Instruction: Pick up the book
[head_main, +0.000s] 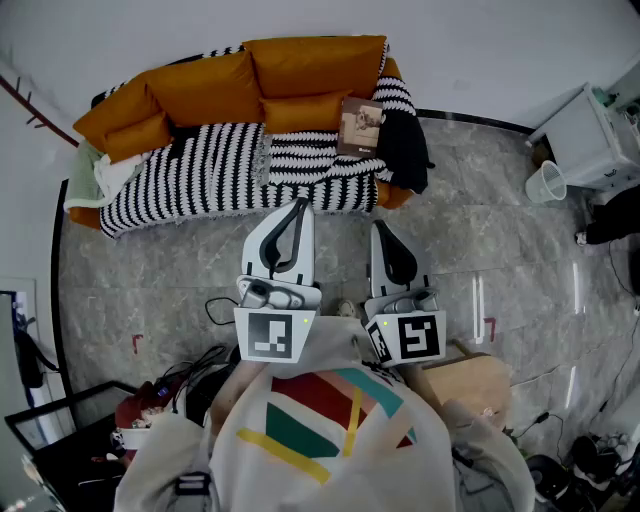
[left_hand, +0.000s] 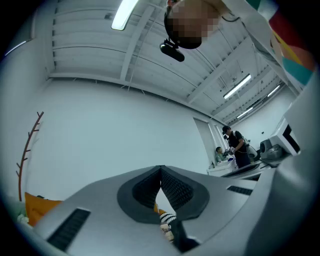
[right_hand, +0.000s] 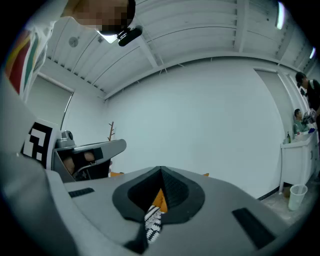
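Observation:
The book (head_main: 361, 126), brown-covered, lies on the right part of an orange sofa (head_main: 200, 90), on its black-and-white striped blanket (head_main: 200, 170). Both grippers are held side by side in front of the person's chest, over the grey floor and well short of the sofa. The left gripper (head_main: 298, 206) points toward the sofa with its pads touching at the tips and nothing between them (left_hand: 160, 170). The right gripper (head_main: 381, 228) is shut too and empty (right_hand: 161, 172). Through the slit under each pair of jaws I see a bit of striped blanket and orange cushion.
A black garment (head_main: 404, 148) drapes over the sofa's right end beside the book. A white bin (head_main: 546, 183) and a white cabinet (head_main: 592, 135) stand at the right. Cables and bags lie by the person's feet, with a cardboard box (head_main: 480, 380) lower right.

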